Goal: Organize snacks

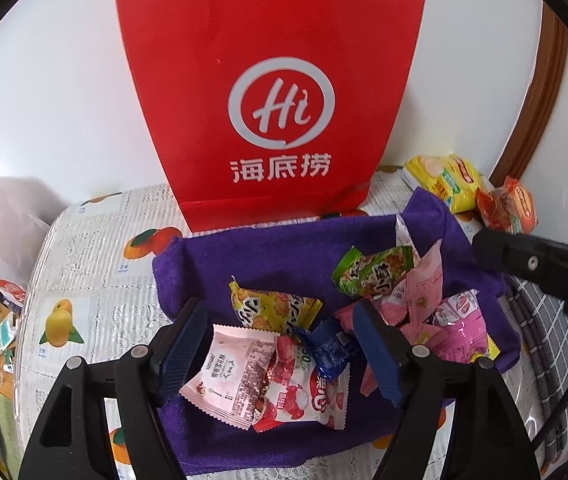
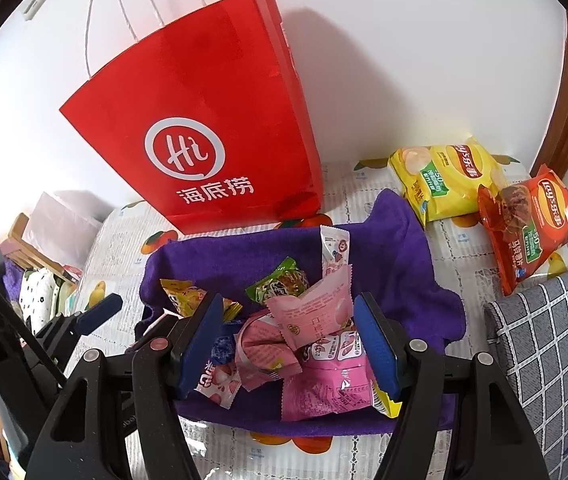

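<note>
A pile of small snack packets lies on a purple towel: pink ones, a yellow one, a green one and a blue one. A red paper bag stands behind. My left gripper is open just above the pink and blue packets. My right gripper is open over the pink packets. Both hold nothing.
A yellow chip bag and an orange chip bag lie at the back right on the fruit-print tablecloth. A checked grey cushion is at the right. Clutter lies beyond the table's left edge.
</note>
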Tool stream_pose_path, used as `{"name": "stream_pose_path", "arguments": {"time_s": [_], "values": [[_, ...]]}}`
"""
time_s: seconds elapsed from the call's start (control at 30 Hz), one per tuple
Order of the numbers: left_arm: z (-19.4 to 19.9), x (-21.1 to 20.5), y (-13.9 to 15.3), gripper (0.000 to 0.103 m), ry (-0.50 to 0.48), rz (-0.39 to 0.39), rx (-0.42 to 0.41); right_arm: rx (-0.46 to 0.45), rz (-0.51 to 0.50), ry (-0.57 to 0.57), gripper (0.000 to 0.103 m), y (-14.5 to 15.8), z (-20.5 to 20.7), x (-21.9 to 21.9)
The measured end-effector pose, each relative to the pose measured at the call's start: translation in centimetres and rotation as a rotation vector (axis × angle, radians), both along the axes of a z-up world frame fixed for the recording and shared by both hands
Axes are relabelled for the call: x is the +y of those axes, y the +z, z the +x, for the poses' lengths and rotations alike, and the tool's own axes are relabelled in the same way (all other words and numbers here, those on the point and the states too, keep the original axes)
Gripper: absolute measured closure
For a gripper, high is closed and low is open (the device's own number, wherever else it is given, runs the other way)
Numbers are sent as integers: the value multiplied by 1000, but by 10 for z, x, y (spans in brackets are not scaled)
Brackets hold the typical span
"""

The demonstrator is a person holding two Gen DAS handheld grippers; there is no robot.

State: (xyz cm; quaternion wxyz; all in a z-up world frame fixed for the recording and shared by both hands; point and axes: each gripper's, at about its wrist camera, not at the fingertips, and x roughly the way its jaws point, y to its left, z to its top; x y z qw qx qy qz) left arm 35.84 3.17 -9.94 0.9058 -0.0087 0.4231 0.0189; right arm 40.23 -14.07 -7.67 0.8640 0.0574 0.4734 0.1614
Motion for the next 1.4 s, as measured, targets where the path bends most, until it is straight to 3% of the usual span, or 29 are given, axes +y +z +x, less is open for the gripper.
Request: {"name": "stream_pose_path", "arguments": {"time_s": [0.17,0.47,0.73,0.83,0.9,1.1,1.17,1.4], "values": [[-3,4,8,29,11,-5,-22,-25,-21,15,36,5,-6,5],[-12,12,26,29,35,-11,-42,-125,-148,31,36,20,-26,21],[-27,4,41,29,6,-30,-21,-112,-121,-46,36,33,-59,-2],[-42,-3,52,27,-3,-15,-42,-102,-142,-56,36,33,-80,-13],[-57,-9,57,17,-8,1,-58,-88,-147,-69,36,31,-96,-22],[-110,-10,60,17,-23,-46,-52,-92,-160,-120,36,36,-149,-41],[-126,-10,63,17,-4,-35,-54,-119,-144,-120,24,45,-171,-41],[-194,-9,76,10,-12,-32,-83,-180,-142,-128,8,64,-238,-39]]}}
